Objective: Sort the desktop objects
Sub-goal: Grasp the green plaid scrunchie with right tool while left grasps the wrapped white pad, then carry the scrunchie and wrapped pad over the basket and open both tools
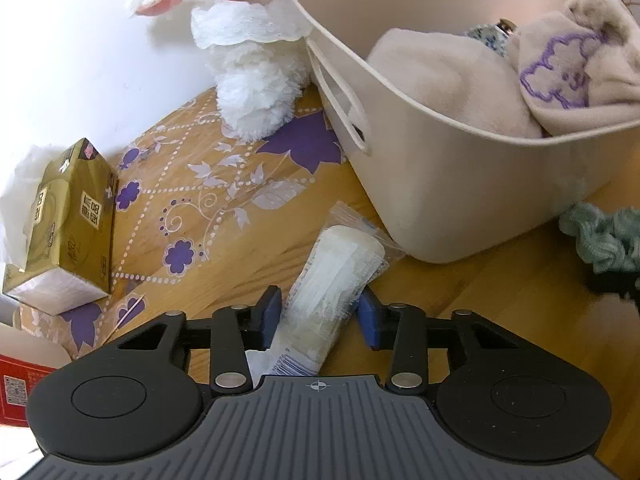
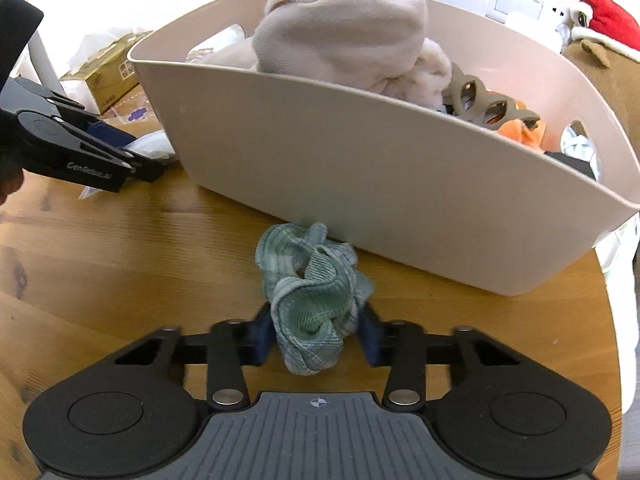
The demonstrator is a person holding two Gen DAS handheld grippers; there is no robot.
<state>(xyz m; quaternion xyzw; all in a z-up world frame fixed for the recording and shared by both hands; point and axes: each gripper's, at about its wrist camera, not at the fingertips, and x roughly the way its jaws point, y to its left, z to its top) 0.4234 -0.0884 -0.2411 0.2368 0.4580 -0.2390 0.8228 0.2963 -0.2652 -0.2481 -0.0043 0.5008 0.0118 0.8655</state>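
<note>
the left gripper [image 1: 318, 318] has its blue pads on either side of a clear plastic packet [image 1: 332, 280] of white material; the left pad touches the packet's edge, the right pad sits just beside it, so the jaws are narrow around it, though whether they truly pinch it i cannot tell. the packet runs forward from between the jaws, its far end near the wall of the beige basket [image 1: 460, 184]. ahead and left of the jaws stands a gold tissue box [image 1: 68, 224] on the wooden table [image 1: 500, 300]. the right gripper [image 2: 314, 338] has a crumpled green cloth [image 2: 312, 288] bunched between its pads, both pressing its sides, the cloth rising forward toward the basket [image 2: 360, 168], which holds beige fabric [image 2: 340, 28].
</note>
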